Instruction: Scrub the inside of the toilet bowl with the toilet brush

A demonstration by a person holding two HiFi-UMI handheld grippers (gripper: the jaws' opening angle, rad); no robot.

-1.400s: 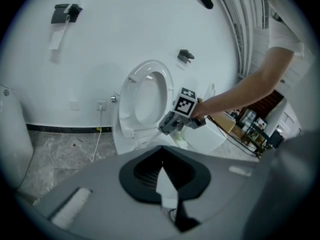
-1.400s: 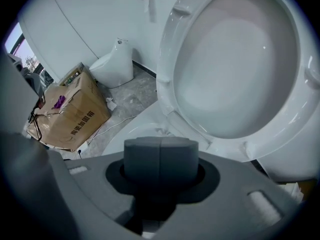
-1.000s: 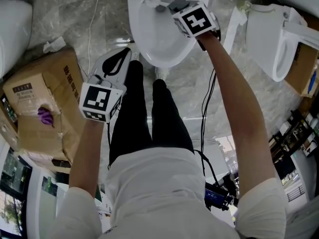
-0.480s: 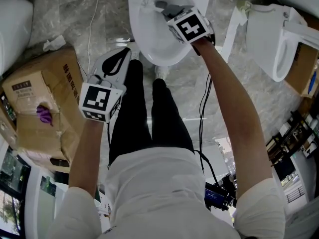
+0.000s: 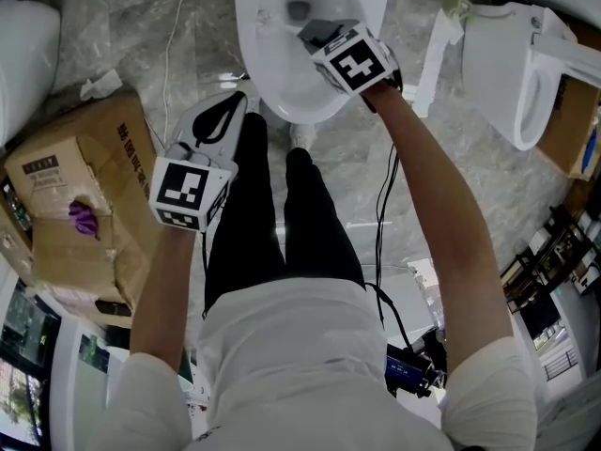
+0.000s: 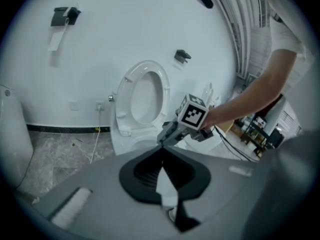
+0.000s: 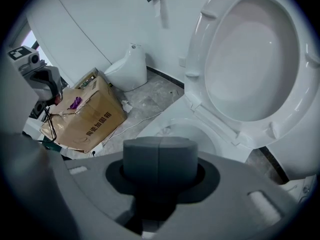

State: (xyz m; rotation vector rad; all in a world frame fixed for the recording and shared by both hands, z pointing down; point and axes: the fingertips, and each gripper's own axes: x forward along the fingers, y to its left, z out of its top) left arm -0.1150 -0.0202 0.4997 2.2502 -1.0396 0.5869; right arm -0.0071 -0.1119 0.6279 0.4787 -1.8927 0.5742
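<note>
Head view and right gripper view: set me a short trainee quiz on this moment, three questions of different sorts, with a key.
1. True or false: in the head view, the right gripper is held over the open toilet bowl.
2. Multiple choice: what lies on the cardboard box on the floor? A. a purple object B. a folded towel C. a spray bottle
3. Short answer: in the right gripper view, is the toilet seat raised or lowered?

Key: 1 true; 2 A; 3 raised.
</note>
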